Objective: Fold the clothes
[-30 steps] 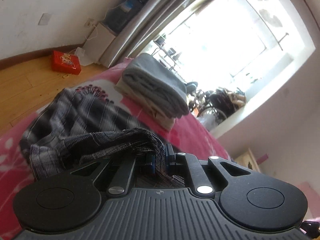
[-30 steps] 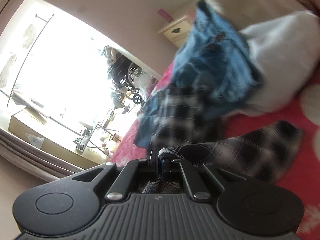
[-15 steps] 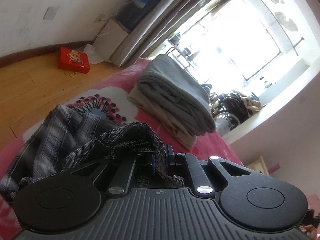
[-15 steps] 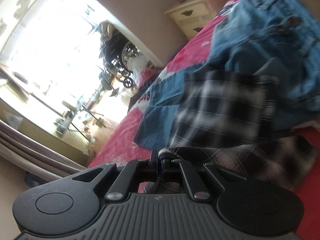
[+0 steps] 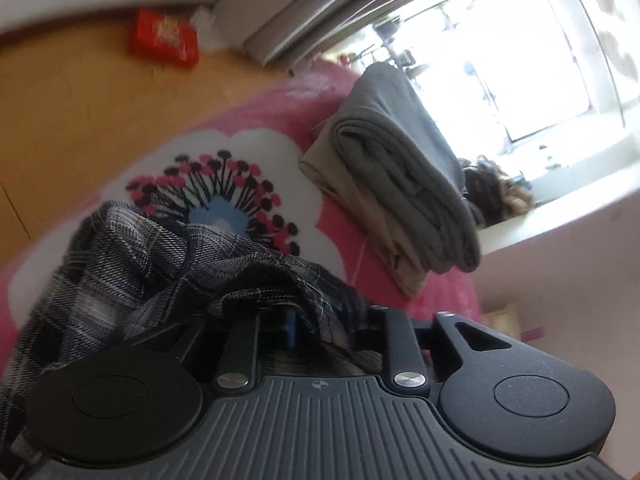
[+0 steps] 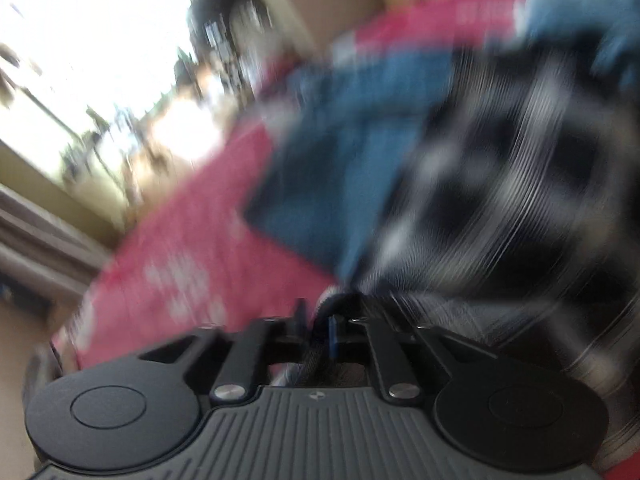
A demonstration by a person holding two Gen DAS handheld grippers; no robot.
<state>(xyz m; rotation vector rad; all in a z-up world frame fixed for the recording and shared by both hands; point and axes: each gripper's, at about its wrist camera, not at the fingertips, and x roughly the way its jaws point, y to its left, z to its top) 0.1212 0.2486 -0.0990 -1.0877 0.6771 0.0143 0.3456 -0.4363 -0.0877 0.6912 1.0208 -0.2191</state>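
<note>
- your left gripper has its jaws opening, and a fold of the plaid shirt lies draped between and over them.
- the shirt bunches to the left on the pink bedspread, covering part of its white flower print.
- past it, a folded grey garment sits on a folded beige garment.
- a red box lies on the wooden floor, near the curtain and the bright window.
</note>
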